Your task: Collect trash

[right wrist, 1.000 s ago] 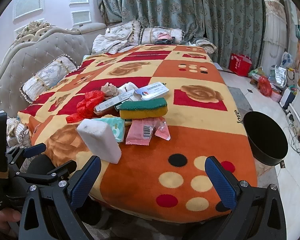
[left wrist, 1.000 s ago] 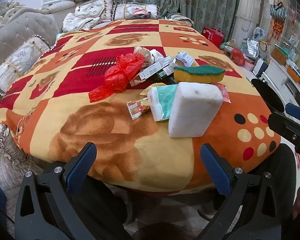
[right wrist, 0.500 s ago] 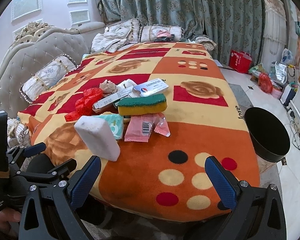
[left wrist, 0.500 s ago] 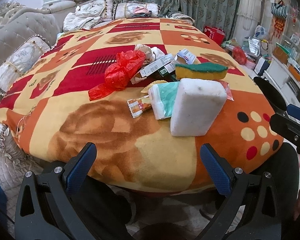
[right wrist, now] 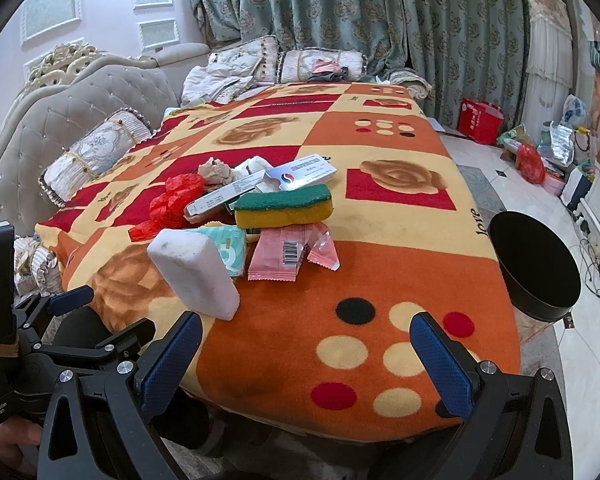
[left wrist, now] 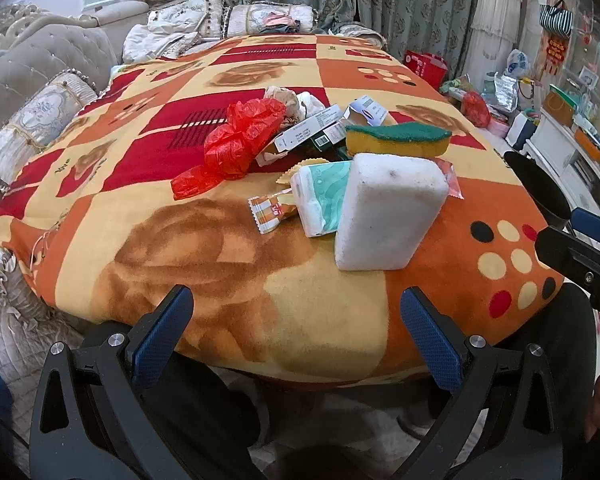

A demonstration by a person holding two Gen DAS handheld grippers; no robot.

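A pile of trash lies on the patterned blanket [left wrist: 148, 240]: a white sponge block [left wrist: 388, 208], a teal tissue pack [left wrist: 320, 196], a yellow-green sponge [left wrist: 396, 138], a red plastic bag [left wrist: 236, 140], a small striped wrapper [left wrist: 270, 212], flat cartons [left wrist: 306, 132] and crumpled paper [left wrist: 284, 96]. The right wrist view shows the white block [right wrist: 194, 272], pink wrappers [right wrist: 288, 252] and the yellow-green sponge [right wrist: 284, 210]. A black bin [right wrist: 536, 268] stands at the table's right edge. My left gripper [left wrist: 296, 328] and right gripper [right wrist: 304, 356] are open and empty at the near edge.
A tufted grey sofa [right wrist: 80, 120] with cushions runs along the left. Green curtains [right wrist: 340, 12] hang at the back. Bags and clutter [right wrist: 532, 160] sit on the floor at the right. The left gripper shows in the right wrist view [right wrist: 72, 304].
Both grippers have moved slightly forward toward the pile, so the trash looks a little nearer. Nothing was taken hold of.
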